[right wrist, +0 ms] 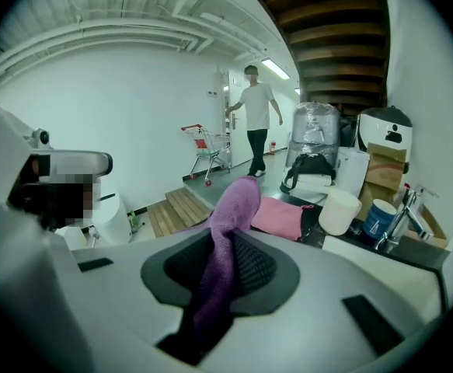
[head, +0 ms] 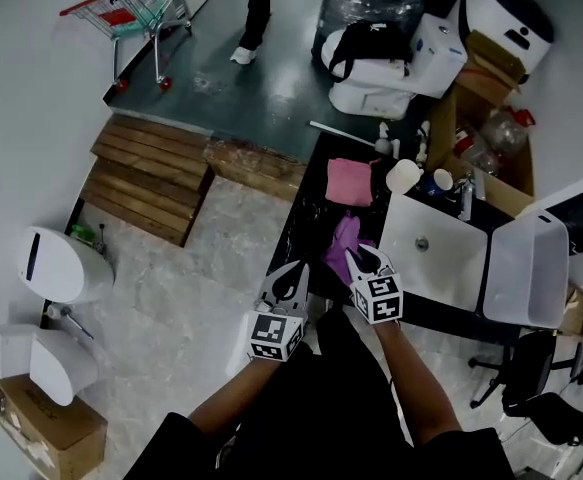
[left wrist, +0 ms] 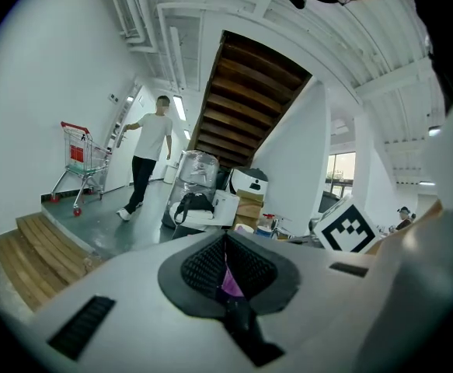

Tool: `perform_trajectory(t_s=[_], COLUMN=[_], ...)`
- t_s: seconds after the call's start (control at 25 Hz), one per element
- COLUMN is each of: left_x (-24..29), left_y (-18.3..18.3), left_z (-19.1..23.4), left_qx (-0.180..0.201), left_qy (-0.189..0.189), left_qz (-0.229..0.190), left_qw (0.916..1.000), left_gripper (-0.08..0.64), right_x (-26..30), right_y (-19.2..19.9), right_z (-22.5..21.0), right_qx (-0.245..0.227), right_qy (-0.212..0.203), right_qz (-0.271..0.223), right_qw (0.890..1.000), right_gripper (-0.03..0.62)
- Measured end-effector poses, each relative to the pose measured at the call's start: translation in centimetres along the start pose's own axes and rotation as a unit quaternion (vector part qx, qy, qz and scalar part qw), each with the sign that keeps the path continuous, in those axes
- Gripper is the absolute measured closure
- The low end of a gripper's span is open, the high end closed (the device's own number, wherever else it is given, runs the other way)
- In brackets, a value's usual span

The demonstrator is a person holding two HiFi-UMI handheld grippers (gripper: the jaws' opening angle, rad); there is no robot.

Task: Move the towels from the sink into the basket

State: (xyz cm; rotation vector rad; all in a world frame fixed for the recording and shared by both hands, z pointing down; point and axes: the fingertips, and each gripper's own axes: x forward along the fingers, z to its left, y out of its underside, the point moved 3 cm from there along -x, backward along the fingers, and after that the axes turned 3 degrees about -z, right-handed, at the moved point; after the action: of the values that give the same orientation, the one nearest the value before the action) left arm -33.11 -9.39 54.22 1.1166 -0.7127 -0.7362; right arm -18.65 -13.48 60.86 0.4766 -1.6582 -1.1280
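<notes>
My right gripper (head: pixel 366 256) (right wrist: pixel 226 239) is shut on a purple towel (head: pixel 343 246) (right wrist: pixel 228 231). The towel hangs from its jaws over the black counter, just left of the white sink (head: pixel 446 268). A pink towel (head: pixel 350 181) (right wrist: pixel 280 216) lies folded on the counter farther back. A pale plastic basket (head: pixel 524 268) stands to the right of the sink. My left gripper (head: pixel 301 268) (left wrist: pixel 226 247) is at the counter's front edge, left of the purple towel. Its pads stand together, with only a thin sliver of purple showing in the slit. In the head view it looks apart from the towel.
A white roll (head: pixel 403 175), a blue cup (head: pixel 441 179) and the faucet (head: pixel 466 198) stand behind the sink. Cardboard boxes (head: pixel 486 88) and a bag (head: pixel 371 43) crowd the back. A person (head: pixel 254 8) walks near a shopping cart (head: pixel 136 8). Wooden steps (head: pixel 151 173) lie left.
</notes>
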Motion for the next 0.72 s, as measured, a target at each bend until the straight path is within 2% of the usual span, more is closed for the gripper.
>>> perform_trajectory(t_s=[0.4,0.72], left_x=[1.3,3.5], left_y=[-1.1,-0.4], left_z=[-4.7,-12.3], left_qx=[0.026,0.052], left_qy=[0.035,0.066], left_qz=[-0.004,-0.006], left_qw=[0.9991,0.9964], left_gripper=[0.546,0.546], right_x=[-5.9,-13.5], right_y=[-0.7,0.6], right_z=[-1.7,-6.4], right_qx=[0.051,0.068], right_qy=[0.044,0.091], right_qz=[-0.051,-0.096], right_qw=[0.996,0.989], right_gripper=[0.508,0.508])
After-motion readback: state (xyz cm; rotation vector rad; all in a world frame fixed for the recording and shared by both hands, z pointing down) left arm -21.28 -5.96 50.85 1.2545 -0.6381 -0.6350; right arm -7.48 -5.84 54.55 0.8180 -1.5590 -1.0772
